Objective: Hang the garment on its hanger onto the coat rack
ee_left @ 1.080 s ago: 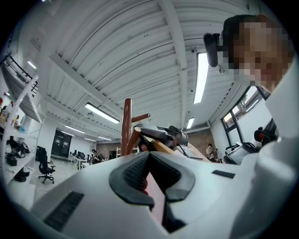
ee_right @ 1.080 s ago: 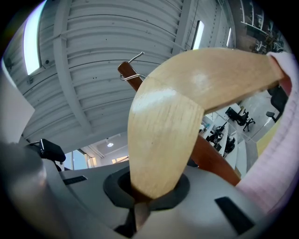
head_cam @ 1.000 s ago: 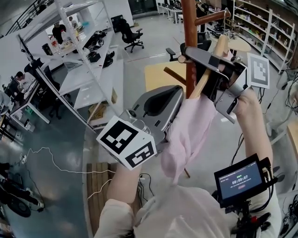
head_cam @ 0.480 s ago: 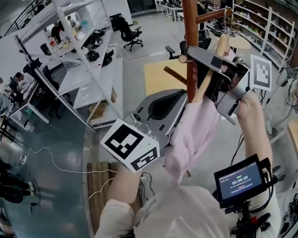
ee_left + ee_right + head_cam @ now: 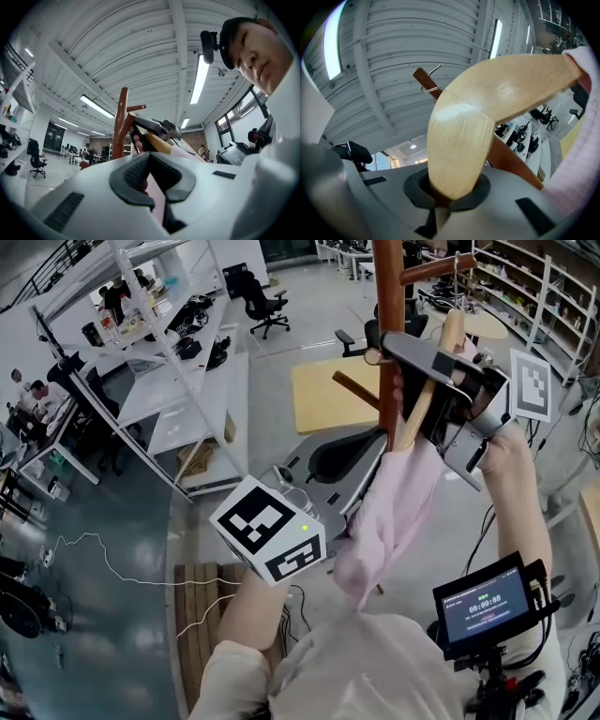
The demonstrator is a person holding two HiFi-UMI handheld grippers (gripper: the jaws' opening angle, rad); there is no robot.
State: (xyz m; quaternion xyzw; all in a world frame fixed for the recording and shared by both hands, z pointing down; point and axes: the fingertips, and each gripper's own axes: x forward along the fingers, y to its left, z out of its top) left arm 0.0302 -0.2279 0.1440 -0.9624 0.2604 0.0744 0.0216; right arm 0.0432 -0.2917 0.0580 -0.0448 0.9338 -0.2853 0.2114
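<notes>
Our left gripper [image 5: 151, 164] has edged toward three o'clock since a second ago, its marker cube [image 5: 272, 531] now nearer the rack [image 5: 386, 296]; the right gripper [image 5: 447, 199] has held its place. The right claw is clamped on one wooden arm of the hanger [image 5: 441, 348], raised at one o'clock in the head view, just beside the rack's pole. The pink garment [image 5: 394, 502] drapes from the hanger toward seven o'clock, and our left claw is pressed together on a fold of it. The wire hook [image 5: 433, 77] shows beside brown rack wood; we cannot tell whether it rests there. A peg [image 5: 352, 388] juts toward ten o'clock.
</notes>
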